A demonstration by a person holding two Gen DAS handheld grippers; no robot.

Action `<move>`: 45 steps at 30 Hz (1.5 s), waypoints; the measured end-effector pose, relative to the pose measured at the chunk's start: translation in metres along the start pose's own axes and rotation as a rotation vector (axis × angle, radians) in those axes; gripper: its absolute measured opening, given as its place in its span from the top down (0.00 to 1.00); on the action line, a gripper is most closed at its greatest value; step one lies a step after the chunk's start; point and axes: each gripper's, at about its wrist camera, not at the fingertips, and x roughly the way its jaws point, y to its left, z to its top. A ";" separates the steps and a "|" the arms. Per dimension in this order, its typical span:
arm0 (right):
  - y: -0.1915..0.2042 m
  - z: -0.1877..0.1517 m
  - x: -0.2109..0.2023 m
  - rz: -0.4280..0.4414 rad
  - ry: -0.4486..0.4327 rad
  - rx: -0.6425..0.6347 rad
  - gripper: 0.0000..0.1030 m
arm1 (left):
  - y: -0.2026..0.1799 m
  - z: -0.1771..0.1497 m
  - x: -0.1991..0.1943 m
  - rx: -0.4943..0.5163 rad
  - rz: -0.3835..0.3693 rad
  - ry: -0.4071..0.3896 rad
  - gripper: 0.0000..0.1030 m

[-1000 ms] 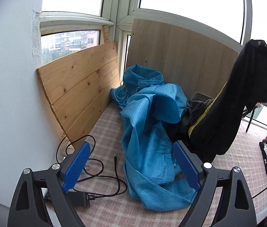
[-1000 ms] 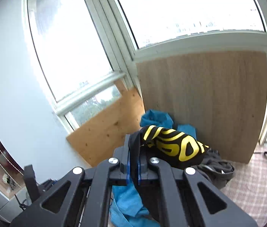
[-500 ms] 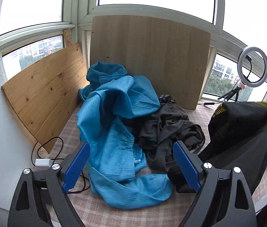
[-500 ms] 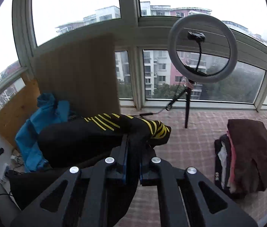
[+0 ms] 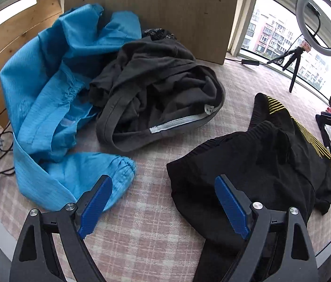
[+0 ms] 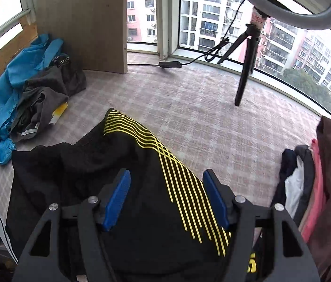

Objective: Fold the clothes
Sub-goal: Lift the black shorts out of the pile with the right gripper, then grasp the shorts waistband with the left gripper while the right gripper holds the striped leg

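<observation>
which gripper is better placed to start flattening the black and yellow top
Right. The right gripper is open directly over the black and yellow top, with cloth between its fingers. The left gripper is open over bare blanket, beside the top's edge.

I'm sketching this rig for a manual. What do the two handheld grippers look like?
Both look alike. The left gripper and right gripper each have two matte black angular arms with triangular cutouts and silver round screw heads. Each arm ends in a flat blue ribbed finger pad. No cables, sleeves or hands are visible.
</observation>
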 end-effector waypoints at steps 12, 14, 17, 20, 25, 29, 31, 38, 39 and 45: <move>0.050 0.068 0.131 0.198 0.113 -0.326 0.38 | -0.004 0.006 0.058 -0.092 -0.008 0.087 0.15; 0.051 0.068 0.140 0.229 0.133 -0.321 0.38 | -0.009 0.008 0.066 -0.088 -0.035 0.099 0.36; 0.051 0.064 0.142 0.269 0.105 -0.317 0.40 | -0.010 0.007 0.069 -0.109 -0.091 0.089 0.71; 0.042 0.065 0.134 0.343 0.091 -0.254 0.98 | -0.001 0.007 0.059 -0.150 -0.131 0.063 0.92; 0.011 0.072 0.086 0.411 -0.060 -0.109 0.98 | 0.024 0.006 0.009 -0.219 -0.166 -0.062 0.91; 0.011 0.080 0.081 0.353 -0.068 -0.137 0.89 | 0.019 -0.002 0.016 -0.132 -0.083 -0.023 0.83; 0.020 0.086 0.099 0.282 0.005 -0.182 0.58 | 0.023 -0.005 0.034 -0.132 -0.061 0.038 0.72; 0.047 0.089 0.149 0.295 0.102 -0.303 0.41 | 0.036 -0.017 0.041 -0.213 -0.086 0.043 0.39; 0.051 0.089 0.156 0.301 0.113 -0.321 0.41 | 0.036 -0.019 0.043 -0.204 -0.078 0.054 0.39; 0.069 0.082 0.152 0.357 0.064 -0.355 0.77 | 0.036 -0.021 0.056 -0.208 -0.082 0.088 0.59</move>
